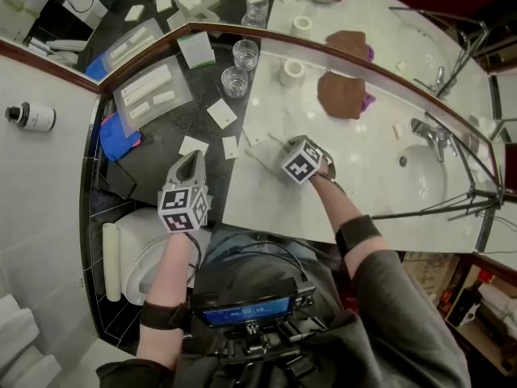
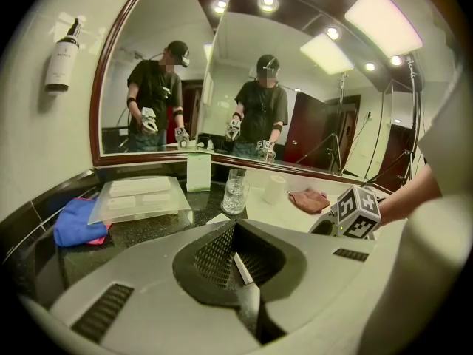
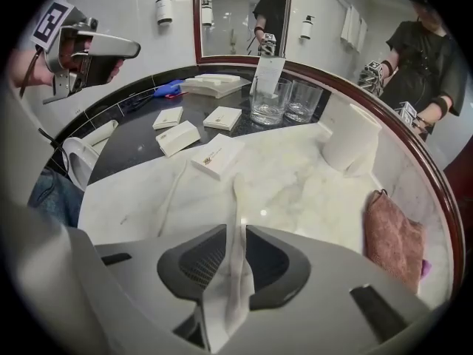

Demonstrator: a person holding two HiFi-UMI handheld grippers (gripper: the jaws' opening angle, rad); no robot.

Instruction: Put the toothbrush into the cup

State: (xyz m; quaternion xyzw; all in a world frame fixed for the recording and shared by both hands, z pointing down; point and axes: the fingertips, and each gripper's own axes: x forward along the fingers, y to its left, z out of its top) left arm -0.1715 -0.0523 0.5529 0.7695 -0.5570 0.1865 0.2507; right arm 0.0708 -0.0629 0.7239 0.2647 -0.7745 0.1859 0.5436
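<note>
The task is judged barely begun – nothing stands in the clear ribbed glass tumbler (image 3: 267, 100), which is seen well apart from the work, near the mirror. A long, flat, white translucent strip (image 3: 236, 198), taken to be the toothbrush in its wrapper, is seen between the jaws of the right tool (image 3: 236, 231), its far end lying on the white marble tabletop (image 3: 310, 191); the jaws stand partly apart and no firm pinch can be made out. The left tool (image 2: 235, 235) is fully closed on nothing and held off over the dark side. Left to do – the brush must be securely gripped, probably unwrapped, carried over and dropped in.
</note>
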